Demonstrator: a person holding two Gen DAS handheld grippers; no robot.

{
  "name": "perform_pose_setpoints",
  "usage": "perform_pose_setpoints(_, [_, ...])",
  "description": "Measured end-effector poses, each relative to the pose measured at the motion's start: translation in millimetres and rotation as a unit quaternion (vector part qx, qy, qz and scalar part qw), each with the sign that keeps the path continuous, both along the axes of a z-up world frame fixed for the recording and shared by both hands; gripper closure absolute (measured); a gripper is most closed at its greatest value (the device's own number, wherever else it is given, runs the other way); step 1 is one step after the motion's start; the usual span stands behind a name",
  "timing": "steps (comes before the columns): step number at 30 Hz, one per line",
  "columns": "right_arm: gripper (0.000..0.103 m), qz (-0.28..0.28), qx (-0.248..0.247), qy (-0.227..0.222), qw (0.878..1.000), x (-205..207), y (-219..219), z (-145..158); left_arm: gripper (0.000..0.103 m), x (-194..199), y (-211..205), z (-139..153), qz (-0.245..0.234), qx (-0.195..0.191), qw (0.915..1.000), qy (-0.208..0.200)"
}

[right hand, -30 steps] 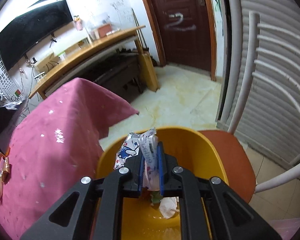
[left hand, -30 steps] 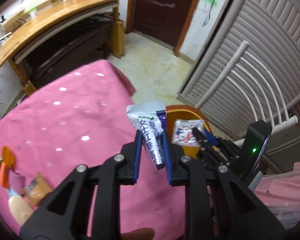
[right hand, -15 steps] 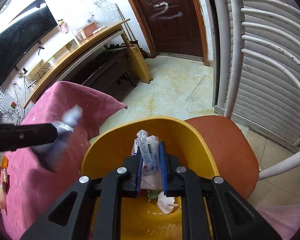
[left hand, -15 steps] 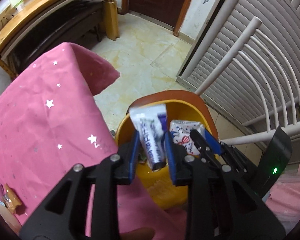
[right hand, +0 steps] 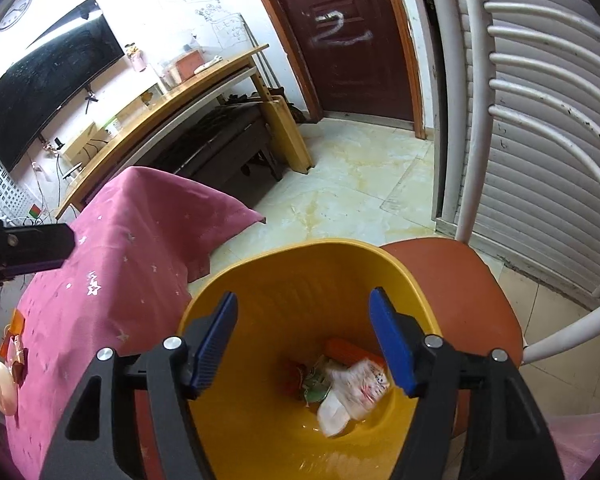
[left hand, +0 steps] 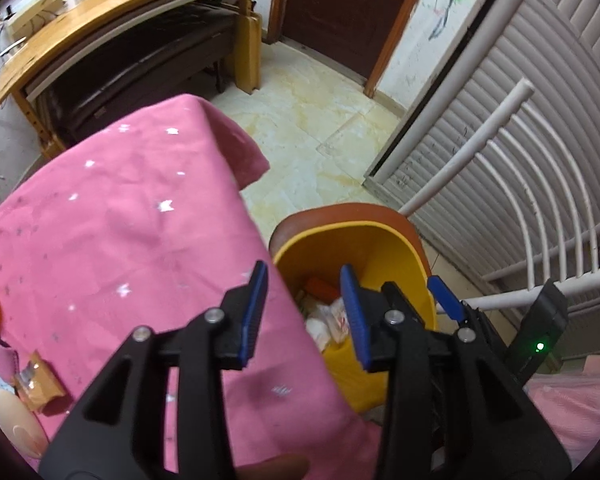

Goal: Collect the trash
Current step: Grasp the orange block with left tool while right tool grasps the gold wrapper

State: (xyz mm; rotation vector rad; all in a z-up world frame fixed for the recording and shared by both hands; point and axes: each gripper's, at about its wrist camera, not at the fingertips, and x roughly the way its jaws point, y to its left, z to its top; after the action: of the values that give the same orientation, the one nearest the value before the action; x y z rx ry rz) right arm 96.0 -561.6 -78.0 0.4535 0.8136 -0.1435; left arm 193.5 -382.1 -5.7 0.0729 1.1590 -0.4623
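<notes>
Hovering above bin [right hand: 300, 272]: right gripper [right hand: 304, 340], jaws spread wide, nothing held. Left gripper [left hand: 304, 308]: jaws likewise wide apart and empty, straddling the edge of the cloth [left hand: 120, 220] and the bin rim.

Trash, binned: wrappers [right hand: 348, 388] at the bin bottom, blurred in the right view.

Trash, uncollected: orange wrappers [left hand: 36, 376] on the cloth's near-left corner, beside a pale disc [left hand: 12, 420].

Risks: bin sits on a chair seat [right hand: 460, 288]; a knock from either gripper could tip it. Dragging wrappers across the loose cloth could pull it off the table.

Pose: both grippers point forward and down, right one centred over the bin, left one beside it.
</notes>
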Motion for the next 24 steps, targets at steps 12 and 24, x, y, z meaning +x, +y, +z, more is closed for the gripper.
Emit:
perform_pose_setpoints(12, [0.035, 0.073, -0.02, -0.075, 0.994, -12, 61, 53, 0.067, -10, 105, 43, 0.058, -0.016, 0.997, -0.048])
perform_pose_setpoints(24, [0.034, 0.201, -0.029, -0.106, 0.973, 9, 185, 108, 0.054, -13, 232, 48, 0.121, 0.027, 0.9904, -0.061])
